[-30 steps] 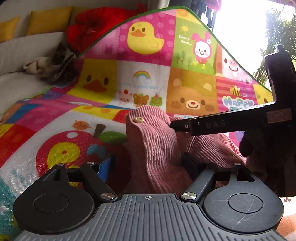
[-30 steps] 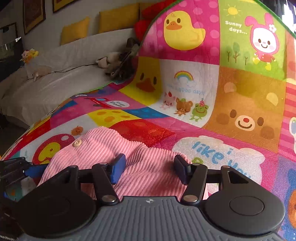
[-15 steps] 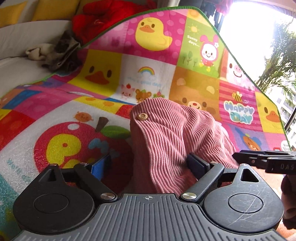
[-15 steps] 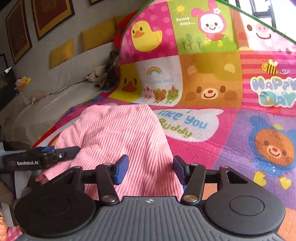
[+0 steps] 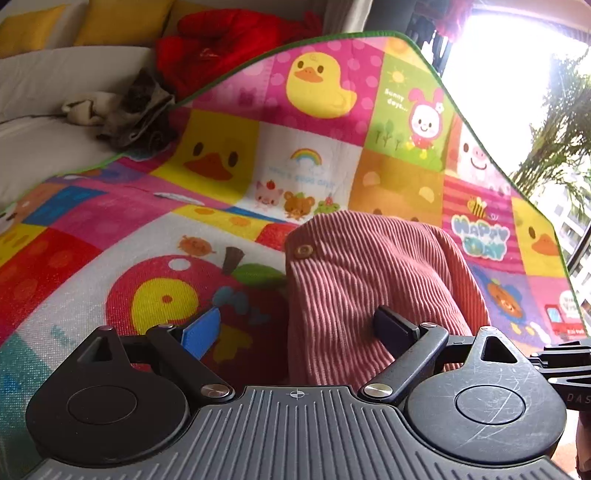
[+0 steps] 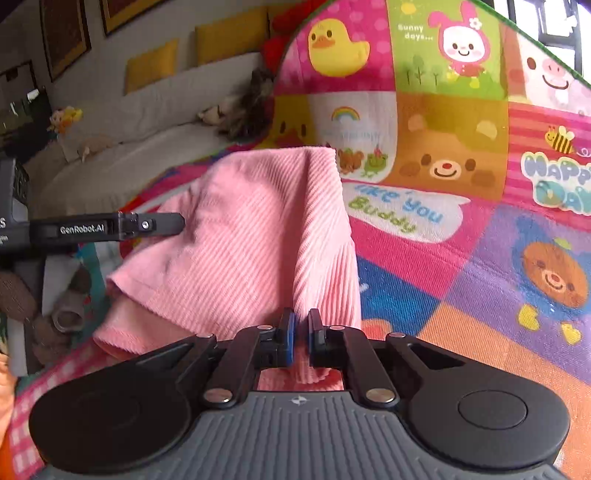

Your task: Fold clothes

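A pink ribbed garment (image 5: 373, 280) with a brown button (image 5: 303, 251) lies bunched on the colourful play mat (image 5: 155, 229). My left gripper (image 5: 295, 328) is open, its fingers wide apart around the garment's near left edge. My right gripper (image 6: 300, 338) is shut on the garment's near edge (image 6: 258, 240) and holds it raised, so the cloth drapes up from the mat. The left gripper's finger (image 6: 110, 227) shows at the left of the right wrist view, touching the cloth.
The mat (image 6: 461, 229) curves up at the back. A white sofa (image 6: 122, 158) with yellow cushions (image 6: 229, 35) lies to the left. A red garment (image 5: 229, 40) and grey clothes (image 5: 136, 107) sit beyond the mat.
My right gripper has closed on the garment's edge and lifted it. It moved from in front of the left gripper to its right side. The left gripper stays open.
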